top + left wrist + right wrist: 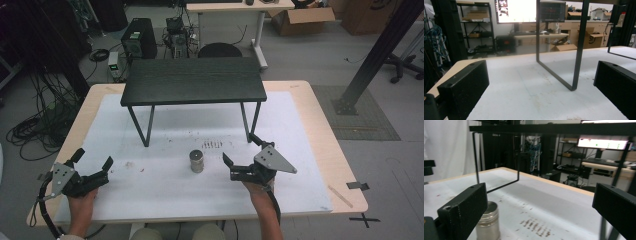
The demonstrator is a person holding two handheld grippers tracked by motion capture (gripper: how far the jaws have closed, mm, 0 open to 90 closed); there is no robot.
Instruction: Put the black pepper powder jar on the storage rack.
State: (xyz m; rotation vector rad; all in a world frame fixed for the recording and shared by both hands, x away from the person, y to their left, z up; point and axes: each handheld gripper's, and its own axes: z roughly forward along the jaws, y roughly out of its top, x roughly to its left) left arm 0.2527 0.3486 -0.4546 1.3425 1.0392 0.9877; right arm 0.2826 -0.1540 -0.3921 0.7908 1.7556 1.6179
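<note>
Left gripper [93, 160] held low near the table's left front corner, jaws spread wide, nothing between them. Same story from the left gripper view: both black jaws far apart, just bare white mat [524, 90] ahead, and past that the left leg frame [574, 75] of the small black table [193, 80] standing upright on the mat.

Right gripper [242, 149] over on the other side, also spread wide and gripping nothing, grey three-cornered plate [274, 160] on top, hand [260, 190] wrapped around the back end. Jaws angled toward the middle of the mat.

Metal canister [197, 161] standing upright just off the right gripper's inner jaw, between the two grippers but much closer to the right one, not touching. In the right gripper view, canister [487, 220] partly tucked behind the left-hand jaw, screw-type lid visible, outside the gap rather than in it.

Patch of dark smudges [212, 144] on the mat just beyond the canister, ahead of the right gripper. Small black table farther out, well apart from both grippers, its top spanning the mat's far half. Wooden table [320, 130] under everything, cardboard box [300, 20] and computer tower [139, 37] on the floor way beyond.
</note>
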